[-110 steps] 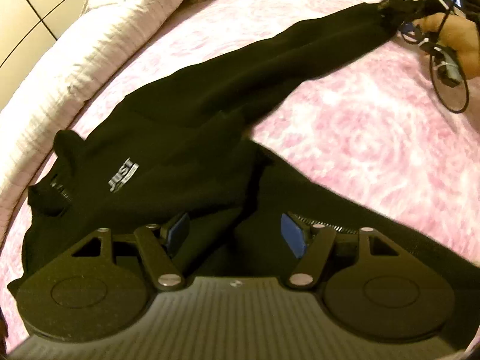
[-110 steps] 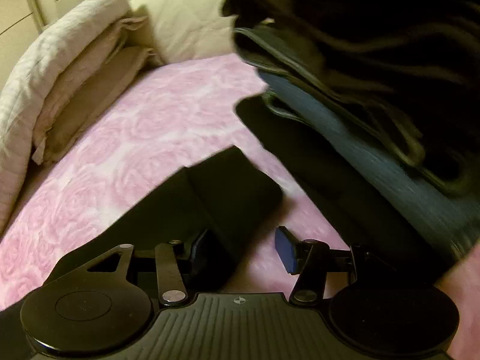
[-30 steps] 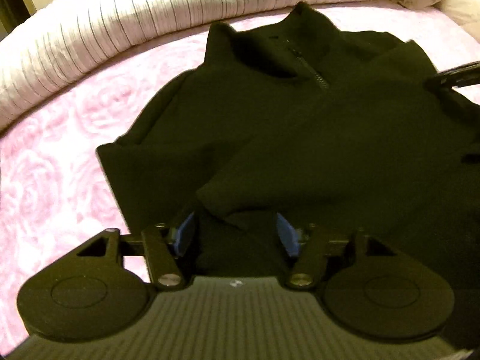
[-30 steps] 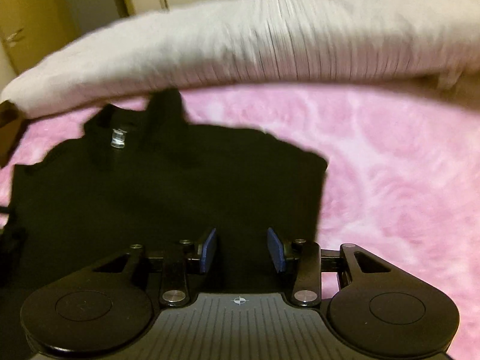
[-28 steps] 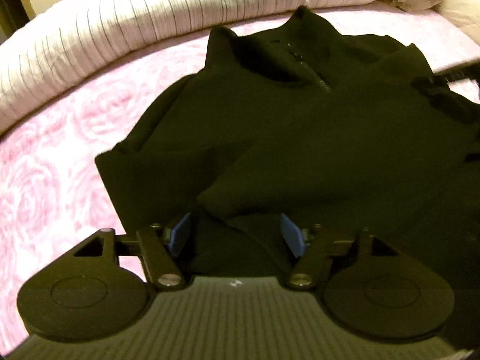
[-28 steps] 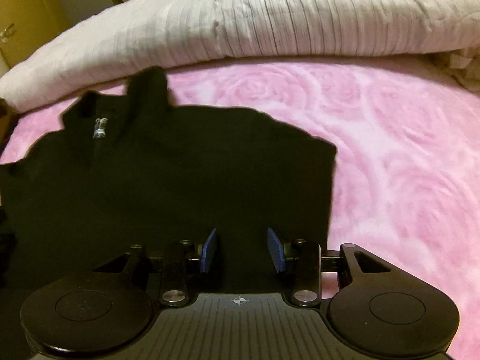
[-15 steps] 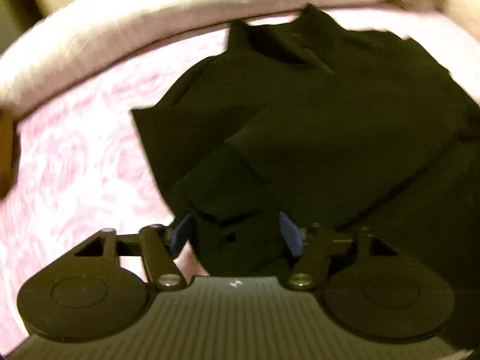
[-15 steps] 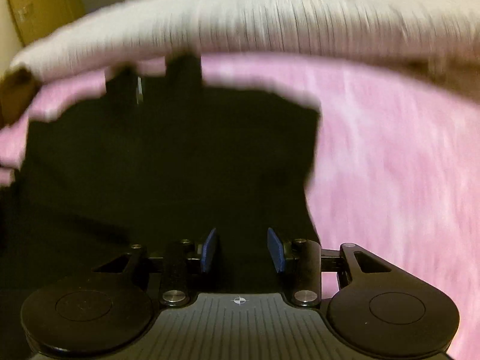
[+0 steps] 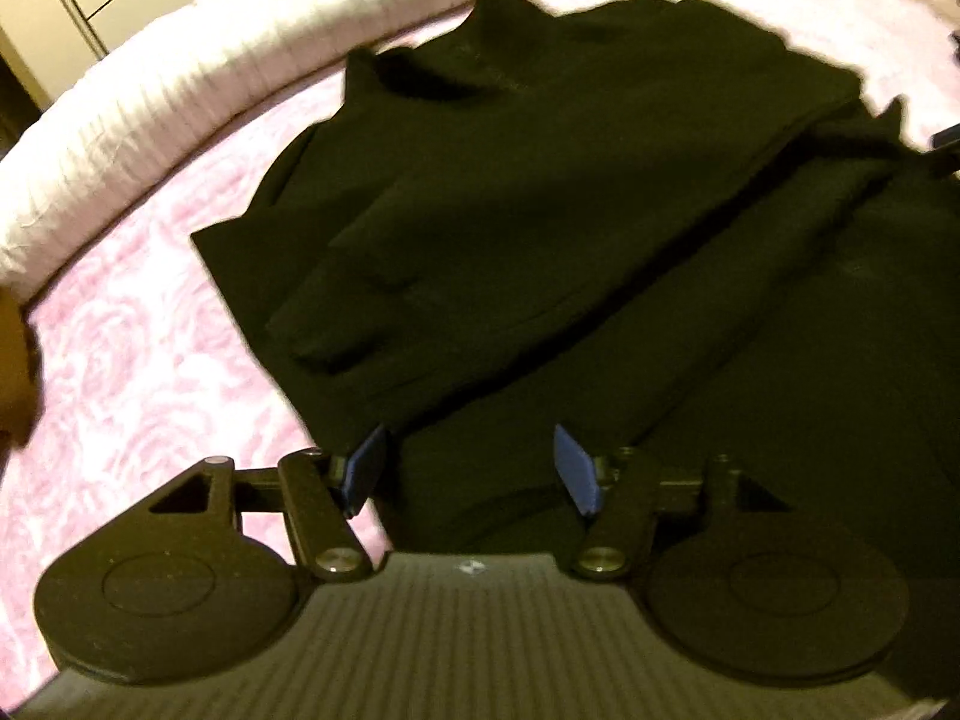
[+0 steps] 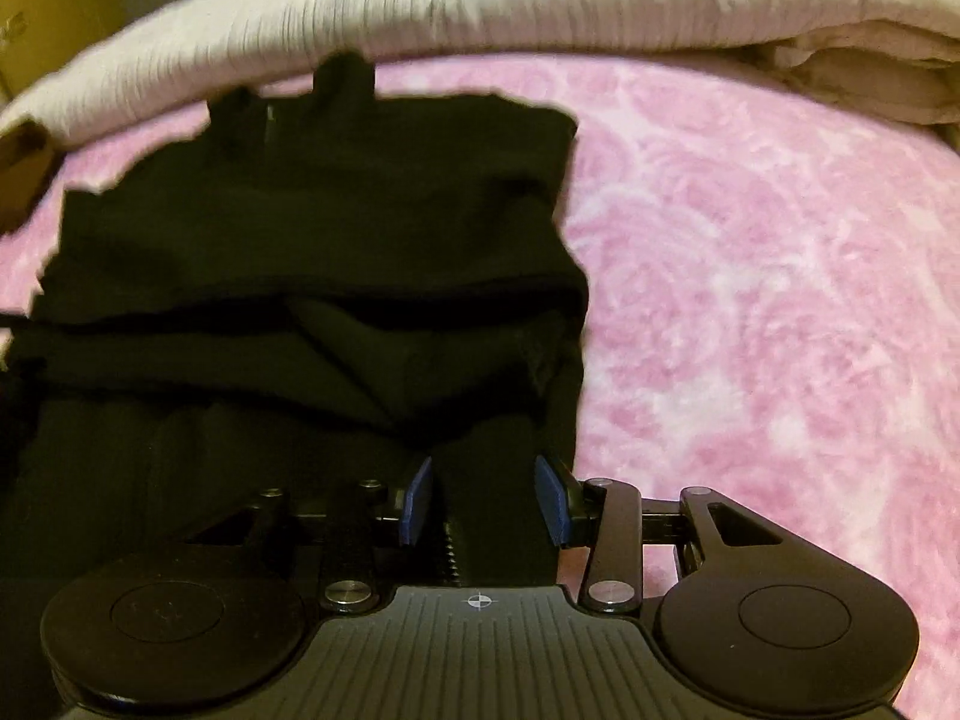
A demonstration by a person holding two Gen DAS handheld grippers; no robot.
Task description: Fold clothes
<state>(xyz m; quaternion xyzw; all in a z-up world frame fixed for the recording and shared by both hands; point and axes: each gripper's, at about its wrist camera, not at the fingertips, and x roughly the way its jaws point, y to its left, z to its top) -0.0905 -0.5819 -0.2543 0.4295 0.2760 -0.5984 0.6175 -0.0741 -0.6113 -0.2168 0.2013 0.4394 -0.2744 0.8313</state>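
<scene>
We hold left hand-held gripper point(image 9: 468, 474) spread wide over the hem | right hand-held gripper point(image 10: 483, 501) pinching a fold of black sweater point(image 9: 540, 192) | sweater lies toward 12 o'clock on pink bed point(image 10: 750, 276) | white duvet point(image 10: 480, 0) beyond

Pink rose-print bedcover point(image 10: 750, 300); white ribbed duvet point(image 10: 510, 6) bunched along far edge.

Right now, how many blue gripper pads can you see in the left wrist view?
2. One blue pad sits on the left finger, the other on the right finger, both above the black fleece jacket.
</scene>
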